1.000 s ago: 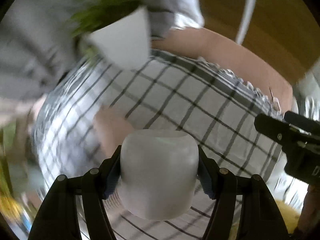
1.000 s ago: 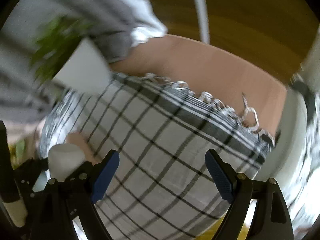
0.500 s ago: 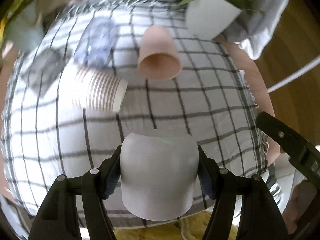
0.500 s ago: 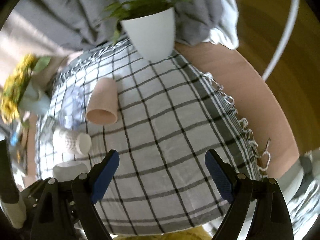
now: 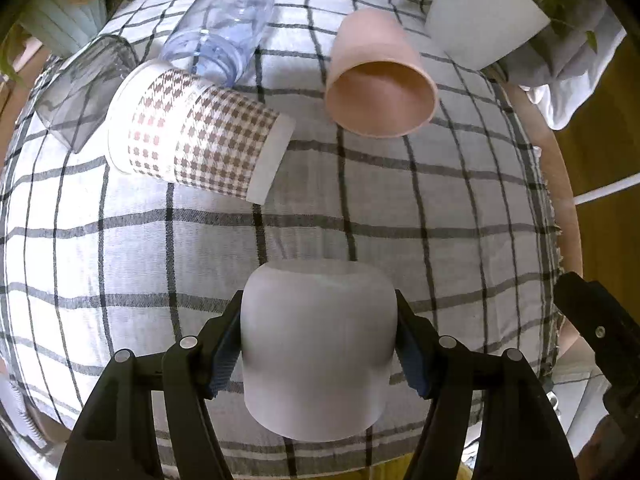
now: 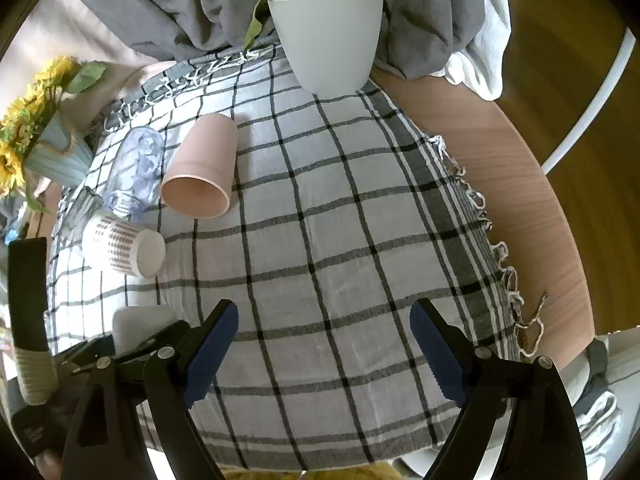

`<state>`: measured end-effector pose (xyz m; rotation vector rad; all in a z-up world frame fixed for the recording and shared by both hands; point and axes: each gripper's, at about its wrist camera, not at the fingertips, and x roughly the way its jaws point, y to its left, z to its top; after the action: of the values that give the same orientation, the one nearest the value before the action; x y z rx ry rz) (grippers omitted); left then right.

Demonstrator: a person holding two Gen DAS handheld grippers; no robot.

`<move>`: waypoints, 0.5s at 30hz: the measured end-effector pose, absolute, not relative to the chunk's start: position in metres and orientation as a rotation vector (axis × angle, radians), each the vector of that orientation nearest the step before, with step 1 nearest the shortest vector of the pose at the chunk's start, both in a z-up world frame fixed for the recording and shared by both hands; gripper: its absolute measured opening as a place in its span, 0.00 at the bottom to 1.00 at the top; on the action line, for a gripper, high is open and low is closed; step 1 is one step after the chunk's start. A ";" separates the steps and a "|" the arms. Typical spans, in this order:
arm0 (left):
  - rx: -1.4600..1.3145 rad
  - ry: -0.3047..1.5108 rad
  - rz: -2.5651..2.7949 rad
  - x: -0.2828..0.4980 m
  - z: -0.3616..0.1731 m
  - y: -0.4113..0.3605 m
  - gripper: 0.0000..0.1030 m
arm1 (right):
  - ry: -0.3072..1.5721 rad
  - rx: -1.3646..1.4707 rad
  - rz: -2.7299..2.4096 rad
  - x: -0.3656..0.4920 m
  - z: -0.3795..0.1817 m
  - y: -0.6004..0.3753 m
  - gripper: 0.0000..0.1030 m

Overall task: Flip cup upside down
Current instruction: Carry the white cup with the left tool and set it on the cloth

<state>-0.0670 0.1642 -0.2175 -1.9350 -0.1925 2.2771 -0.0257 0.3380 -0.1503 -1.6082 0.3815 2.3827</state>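
Gripping the white cup [image 5: 318, 344], left gripper [image 5: 318, 350] now faces tablecloth [image 5: 400, 208] squarely | right gripper [image 6: 324, 354] wide, bare cloth ahead

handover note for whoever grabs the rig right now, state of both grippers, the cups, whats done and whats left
Left hand-held gripper: shut on the white matte plastic cup, closed base pointing away from the camera, above the checked tablecloth.
Right hand-held gripper: open, holding nothing, over the cloth.
On their sides on the cloth: pink plastic cup, houndstooth paper cup, clear plastic cup. A smoky clear tumbler is at the far left.
Done: white cup gripped.
Left: set it rim-down and release.
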 end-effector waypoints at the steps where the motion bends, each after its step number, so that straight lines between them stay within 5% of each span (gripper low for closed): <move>1: -1.938 -0.183 2.275 -0.067 -0.220 0.165 0.65 | 0.374 -1.607 2.382 -0.026 -0.151 0.338 0.85; 5: -1.963 -0.167 2.261 -0.067 -0.224 0.166 0.65 | 0.355 -1.621 2.378 -0.028 -0.153 0.334 0.85; 9: -1.961 -0.157 2.273 -0.068 -0.223 0.165 0.83 | 0.367 -1.628 2.371 -0.028 -0.154 0.332 0.85; 15: -1.962 -0.234 2.343 -0.068 -0.213 0.165 0.85 | 0.378 -1.628 2.375 -0.028 -0.150 0.327 0.85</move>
<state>-0.0682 0.1646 -0.2129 -1.9616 -0.2341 2.3432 -0.0276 0.3271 -0.1497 -1.6276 0.3780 2.3751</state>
